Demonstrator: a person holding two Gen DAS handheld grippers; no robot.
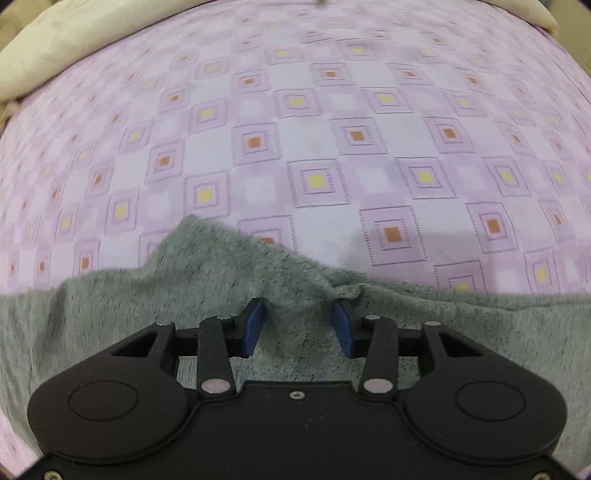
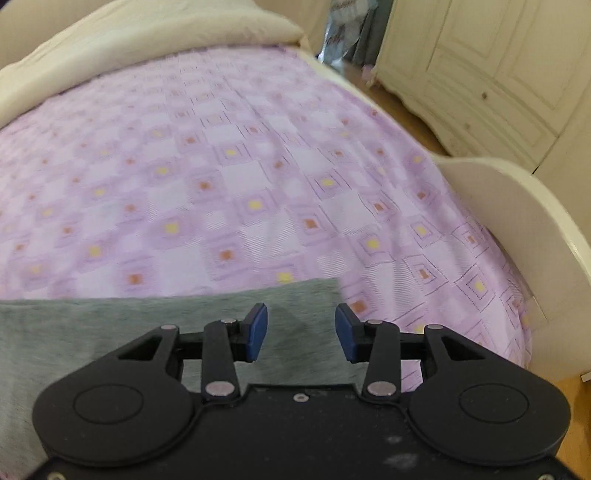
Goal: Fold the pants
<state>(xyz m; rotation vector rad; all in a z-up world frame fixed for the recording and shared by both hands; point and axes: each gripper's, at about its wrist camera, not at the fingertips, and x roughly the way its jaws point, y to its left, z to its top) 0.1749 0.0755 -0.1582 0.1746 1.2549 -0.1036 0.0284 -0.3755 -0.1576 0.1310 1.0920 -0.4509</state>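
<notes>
The grey heathered pants lie on a bed with a lilac checked cover. In the left wrist view their far edge is rumpled into a peak and a small pinched wrinkle. My left gripper hangs over that edge, its blue pads apart with only flat cloth beneath them. In the right wrist view the pants lie smooth, with a straight edge and a square corner. My right gripper stands open over that corner, nothing between its pads.
A cream pillow or duvet lies along the far side of the bed. A cream bed board curves at the right, with wooden floor and a cream wardrobe beyond it.
</notes>
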